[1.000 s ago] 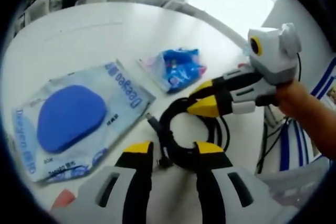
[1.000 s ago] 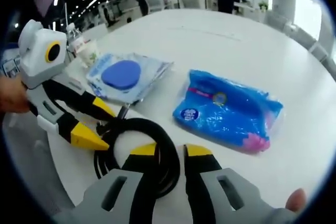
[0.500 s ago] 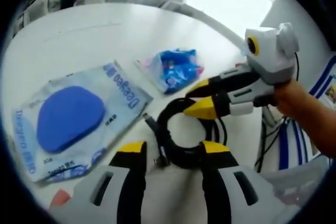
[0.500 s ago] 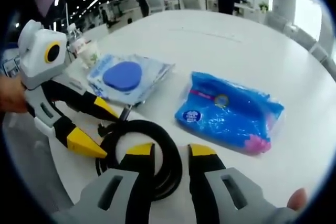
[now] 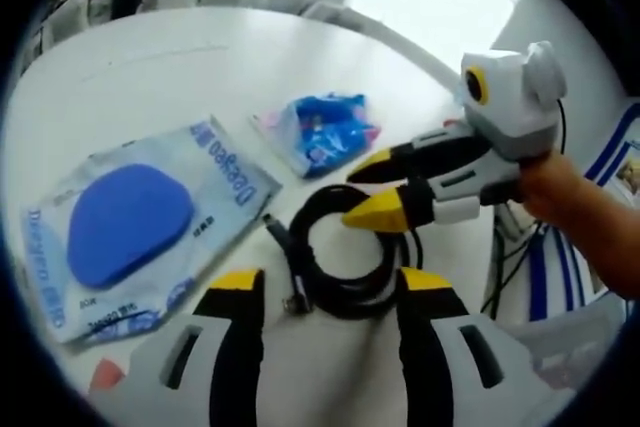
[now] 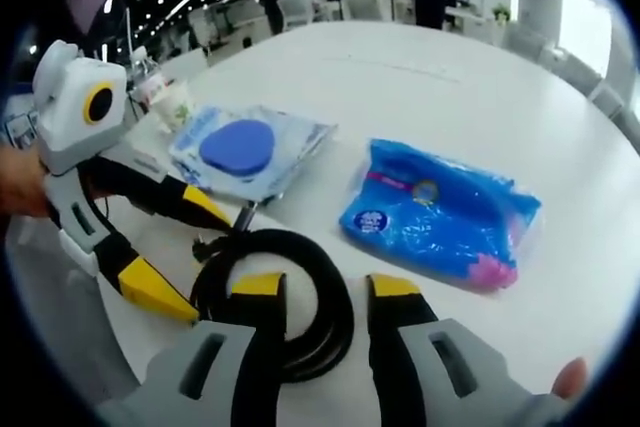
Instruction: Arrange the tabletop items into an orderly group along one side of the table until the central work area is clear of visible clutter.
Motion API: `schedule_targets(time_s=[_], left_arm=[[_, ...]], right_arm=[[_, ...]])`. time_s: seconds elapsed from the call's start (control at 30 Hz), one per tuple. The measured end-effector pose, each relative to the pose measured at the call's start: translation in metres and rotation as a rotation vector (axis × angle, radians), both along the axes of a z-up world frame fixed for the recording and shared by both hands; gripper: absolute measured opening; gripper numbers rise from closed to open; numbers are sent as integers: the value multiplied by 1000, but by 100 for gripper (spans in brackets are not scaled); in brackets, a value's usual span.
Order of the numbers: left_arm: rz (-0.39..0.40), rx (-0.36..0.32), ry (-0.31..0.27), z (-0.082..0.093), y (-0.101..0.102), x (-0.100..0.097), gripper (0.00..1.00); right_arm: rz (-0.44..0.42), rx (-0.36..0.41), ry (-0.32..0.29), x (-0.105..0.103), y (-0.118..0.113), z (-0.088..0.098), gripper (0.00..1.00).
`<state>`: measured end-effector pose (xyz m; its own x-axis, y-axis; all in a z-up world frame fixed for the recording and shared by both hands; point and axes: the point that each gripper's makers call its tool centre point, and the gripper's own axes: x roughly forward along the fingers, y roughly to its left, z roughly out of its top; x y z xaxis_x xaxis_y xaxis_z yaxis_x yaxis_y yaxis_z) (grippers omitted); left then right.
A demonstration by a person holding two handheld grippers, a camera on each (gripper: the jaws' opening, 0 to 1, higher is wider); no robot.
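Left gripper view: left tool [image 5: 325,292] is hanging w/ jaws spread wide, holding nothing, right over the near edge of the cable [image 5: 345,247], a black coil lying flat on the white worktop [image 5: 150,67]. Right tool [image 5: 372,190] is reaching in from the right w/ its yellow tips parted a little over the far side of the coil; nothing is gripped there either, as far as I can tell. Right gripper view: right tool [image 6: 325,292] is showing released jaws straddling the coil's rim, cable [image 6: 275,297] directly below and ahead. Left tool [image 6: 185,252] is sitting wide open on the other side of the loop. Both tools are about equally near; the cable is lying between them, one plug end poking out toward the pouch [image 5: 140,227] w/ the blue pad. Wipes pack [image 5: 325,132] is lying well apart, beyond the coil. Judging by this, the cable is next to go, probably a straight drop onto the rim. Worktop centre is not yet cleared.
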<state>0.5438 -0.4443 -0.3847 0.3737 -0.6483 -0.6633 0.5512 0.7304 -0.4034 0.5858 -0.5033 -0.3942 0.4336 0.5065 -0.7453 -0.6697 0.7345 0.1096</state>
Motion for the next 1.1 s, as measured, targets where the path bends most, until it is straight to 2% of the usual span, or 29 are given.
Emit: schedule_targets(time_s=[0.33, 0.93, 1.1], left_arm=[[3, 2, -7, 1, 0, -1, 58], [-15, -26, -22, 10, -5, -12, 62], [-13, -27, -37, 13, -4, -13, 67]], right_arm=[[-13, 39, -14, 1, 3, 5, 44], [-34, 111, -42, -3, 12, 18, 66], [-39, 126, -51, -3, 15, 21, 70]])
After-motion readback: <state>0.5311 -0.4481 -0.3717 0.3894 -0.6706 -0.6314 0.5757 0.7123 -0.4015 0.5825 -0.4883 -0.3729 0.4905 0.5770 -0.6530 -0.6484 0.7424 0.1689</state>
